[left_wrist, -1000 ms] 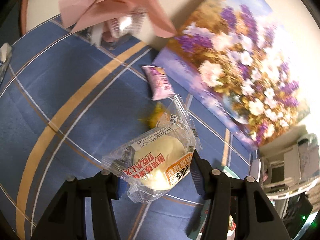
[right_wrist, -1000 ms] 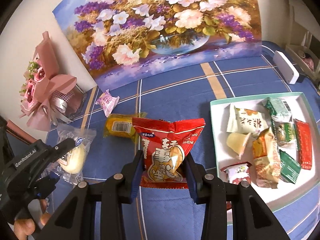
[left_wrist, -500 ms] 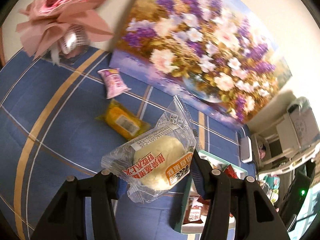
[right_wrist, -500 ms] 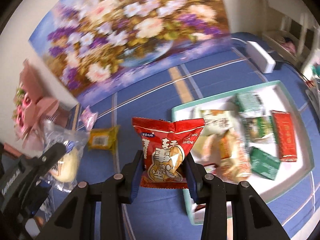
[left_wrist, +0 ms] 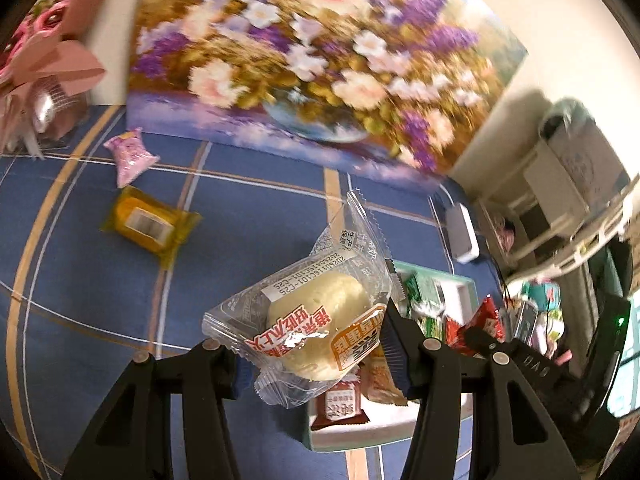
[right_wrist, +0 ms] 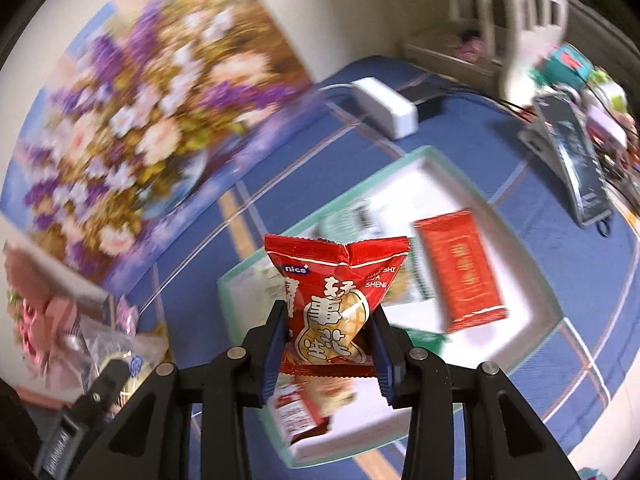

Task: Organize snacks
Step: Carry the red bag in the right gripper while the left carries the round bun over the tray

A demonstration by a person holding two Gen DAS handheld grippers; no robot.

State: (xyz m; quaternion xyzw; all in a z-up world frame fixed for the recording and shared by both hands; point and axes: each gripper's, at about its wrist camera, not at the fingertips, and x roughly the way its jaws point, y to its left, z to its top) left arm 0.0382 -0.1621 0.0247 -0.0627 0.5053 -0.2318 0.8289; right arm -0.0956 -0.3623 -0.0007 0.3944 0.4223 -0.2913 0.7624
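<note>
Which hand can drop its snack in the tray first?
Probably the right. Its tongs hold the red bag directly over the tray. The left tongs hold the bun near the tray's corner, partly over the blue cloth.

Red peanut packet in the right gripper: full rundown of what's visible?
The red peanut packet is a small glossy foil pillow bag with crimped top and bottom seams, a blue "nice" logo, white characters and a peanut drawing. It stands upright, front facing the camera, pinched at its lower sides by the right gripper; its top is creased and puffed. It hangs in the air above the near end of the white tray, touching nothing else.
</note>
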